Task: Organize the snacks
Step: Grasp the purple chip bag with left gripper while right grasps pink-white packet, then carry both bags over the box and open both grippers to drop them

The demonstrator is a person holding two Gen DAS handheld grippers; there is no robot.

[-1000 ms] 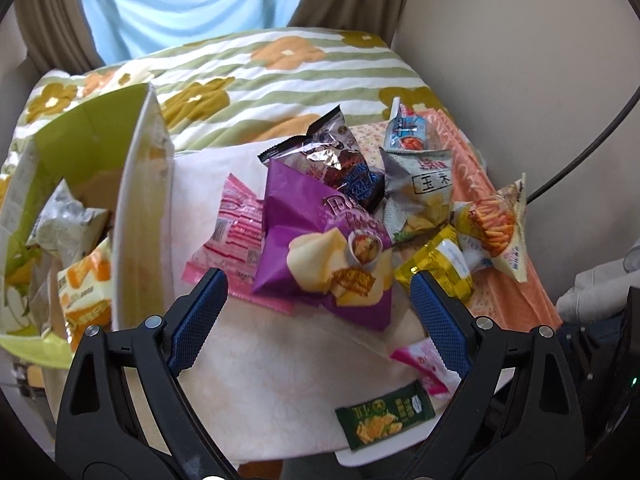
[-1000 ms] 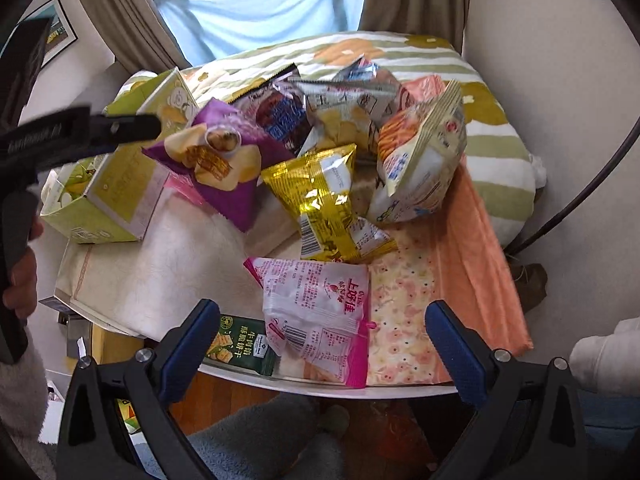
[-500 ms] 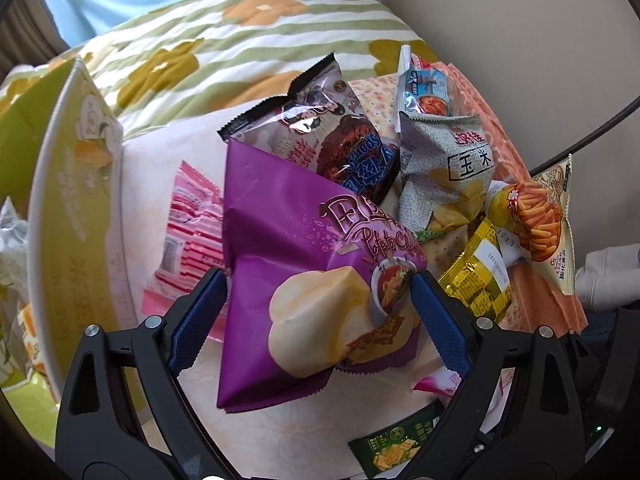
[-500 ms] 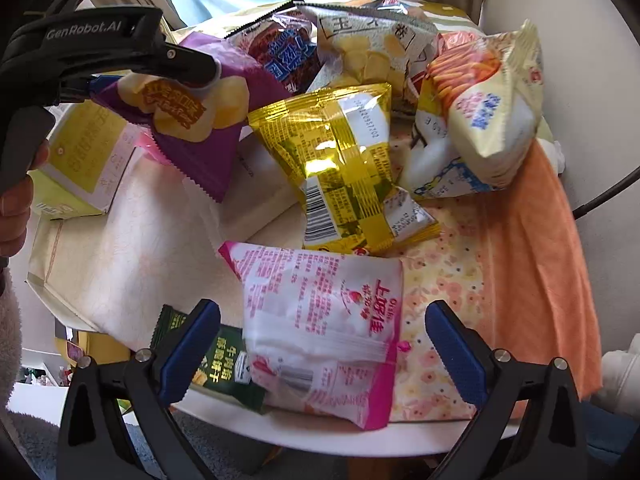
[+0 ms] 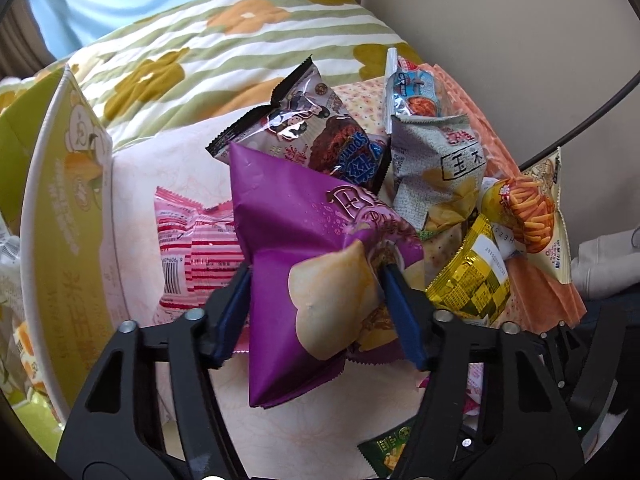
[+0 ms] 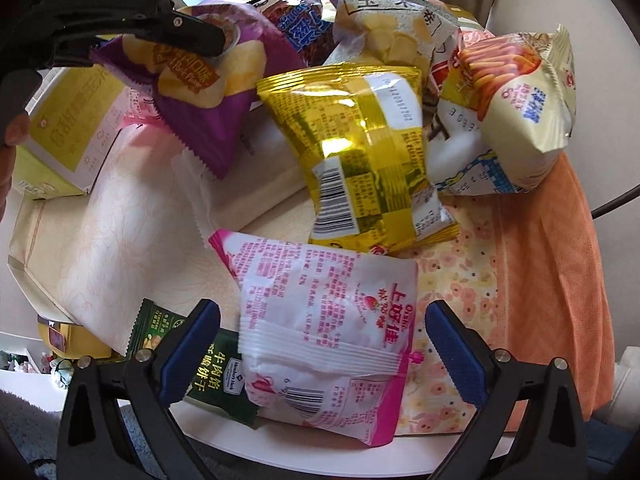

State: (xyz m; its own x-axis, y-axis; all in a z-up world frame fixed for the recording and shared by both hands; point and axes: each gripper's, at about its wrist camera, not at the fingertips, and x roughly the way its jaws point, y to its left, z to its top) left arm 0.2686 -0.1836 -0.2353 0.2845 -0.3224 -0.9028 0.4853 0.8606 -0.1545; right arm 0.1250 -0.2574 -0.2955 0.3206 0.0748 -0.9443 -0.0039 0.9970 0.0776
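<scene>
Two grippers are in your hands. Your left gripper (image 5: 316, 296) has its blue pads pressed into both sides of the purple bag (image 5: 304, 248), pinching it at its lower half; the right wrist view shows that bag (image 6: 200, 80) held near the table's left edge, just beside the green box (image 6: 68, 128). Your right gripper (image 6: 320, 344) is spread wide with nothing between its pads, and it hovers over the pink-and-white bag (image 6: 328, 328) at the table's near edge. A dark green packet (image 6: 216, 372) lies partly under that bag's left side, also at the near edge. Behind them the yellow bag (image 6: 368, 160) sits mid-table, touching the pink-and-white one at its far end. A cream bag (image 6: 516, 92) with orange sticks on it leans at the right, over the orange cloth (image 6: 552, 264). From the left wrist view, a red-striped packet (image 5: 192, 248) lies between the purple bag and the box (image 5: 68, 216), and a dark bag (image 5: 316, 128) and a grey bag (image 5: 436, 164) rest toward the far edge.
</scene>
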